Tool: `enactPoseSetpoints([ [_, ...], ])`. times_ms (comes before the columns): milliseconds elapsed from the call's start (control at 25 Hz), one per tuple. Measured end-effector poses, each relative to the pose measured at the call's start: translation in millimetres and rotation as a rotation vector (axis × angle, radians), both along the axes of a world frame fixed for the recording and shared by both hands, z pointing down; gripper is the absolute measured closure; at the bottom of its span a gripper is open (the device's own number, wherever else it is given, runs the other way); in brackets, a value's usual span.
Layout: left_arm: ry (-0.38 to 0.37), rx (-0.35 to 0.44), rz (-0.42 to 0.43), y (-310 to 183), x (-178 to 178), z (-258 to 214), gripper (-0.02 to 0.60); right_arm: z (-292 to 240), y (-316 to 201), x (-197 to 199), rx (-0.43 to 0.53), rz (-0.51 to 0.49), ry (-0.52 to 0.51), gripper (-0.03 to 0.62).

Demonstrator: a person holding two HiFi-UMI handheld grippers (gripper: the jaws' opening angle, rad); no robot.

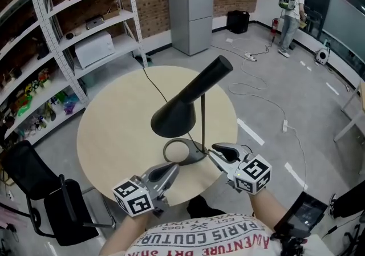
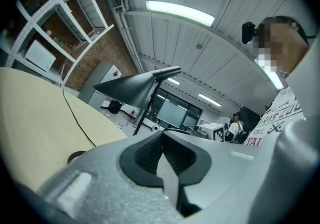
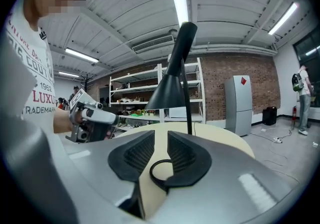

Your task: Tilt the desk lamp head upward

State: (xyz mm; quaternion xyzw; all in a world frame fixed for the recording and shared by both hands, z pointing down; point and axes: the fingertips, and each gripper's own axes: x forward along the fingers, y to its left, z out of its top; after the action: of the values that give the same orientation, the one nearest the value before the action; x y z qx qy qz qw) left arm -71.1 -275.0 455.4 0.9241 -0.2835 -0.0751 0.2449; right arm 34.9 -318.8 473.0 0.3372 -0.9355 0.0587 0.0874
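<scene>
A black desk lamp stands on the round beige table (image 1: 114, 129). Its cone head (image 1: 182, 106) slopes down to the left, on a thin stem (image 1: 203, 118) that rises from a ring base (image 1: 182, 151). My left gripper (image 1: 173, 170) hovers over the table's near edge, just short of the base, with its jaws shut and empty. My right gripper (image 1: 219, 151) sits beside the base at the foot of the stem, jaws open with nothing between them. The right gripper view shows the lamp head (image 3: 167, 93) ahead and the ring base (image 3: 160, 170) beyond the parted gripper (image 3: 161, 150). In the left gripper view, the lamp head (image 2: 127, 88) is above the gripper (image 2: 162, 155).
The lamp's black cord (image 1: 151, 81) runs off the table's far edge. White shelving (image 1: 85, 27) lines the left wall and a grey fridge (image 1: 191, 9) stands at the back. A black chair (image 1: 40, 192) is near the table's left. A person (image 1: 291, 15) stands far right.
</scene>
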Motion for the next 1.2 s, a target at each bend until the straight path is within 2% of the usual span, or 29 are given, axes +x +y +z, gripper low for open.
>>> enactPoseSetpoints([
  [160,-0.009,-0.029,-0.01,-5.5,-7.4,4.9,0.58,5.4,-35.5,-11.8,-0.008,0.0,-0.014,0.484],
  [400,0.007,-0.035,-0.01,-21.8,-2.0,9.1,0.58,11.8,-78.2,-9.2,0.048,0.038,0.062,0.474],
  [600,0.049,-0.061,-0.006,-28.3,-5.5,10.7,0.58,10.6,-86.7,-19.0,0.071,0.031,0.096,0.474],
  [680,0.085,-0.067,0.003,-27.7,-5.7,9.3,0.58,11.5,-85.5,-20.2,0.073,0.027,0.102,0.497],
  [760,0.13,-0.075,0.006,-28.9,-7.9,7.1,0.58,12.7,-84.0,-20.1,0.078,0.025,0.106,0.554],
  [840,0.174,-0.084,0.009,-30.5,-11.4,5.4,0.573,13.6,-82.0,-20.4,0.074,0.017,0.09,0.554],
  [880,0.195,-0.086,0.016,-31.3,-12.7,4.5,0.537,13.9,-81.5,-21.0,0.071,0.014,0.08,0.554],
  [1000,0.267,-0.092,0.039,-36.9,-15.1,4.0,0.509,13.9,-81.9,-22.0,0.074,0.016,0.07,0.556],
  [1080,0.342,-0.109,0.043,-42.9,-17.6,4.6,0.475,14.3,-82.2,-21.3,0.079,0.019,0.073,0.556],
  [1200,0.467,-0.121,0.047,-51.8,-23.9,0.2,0.466,15.6,-81.7,-20.8,0.079,0.024,0.081,0.556],
])
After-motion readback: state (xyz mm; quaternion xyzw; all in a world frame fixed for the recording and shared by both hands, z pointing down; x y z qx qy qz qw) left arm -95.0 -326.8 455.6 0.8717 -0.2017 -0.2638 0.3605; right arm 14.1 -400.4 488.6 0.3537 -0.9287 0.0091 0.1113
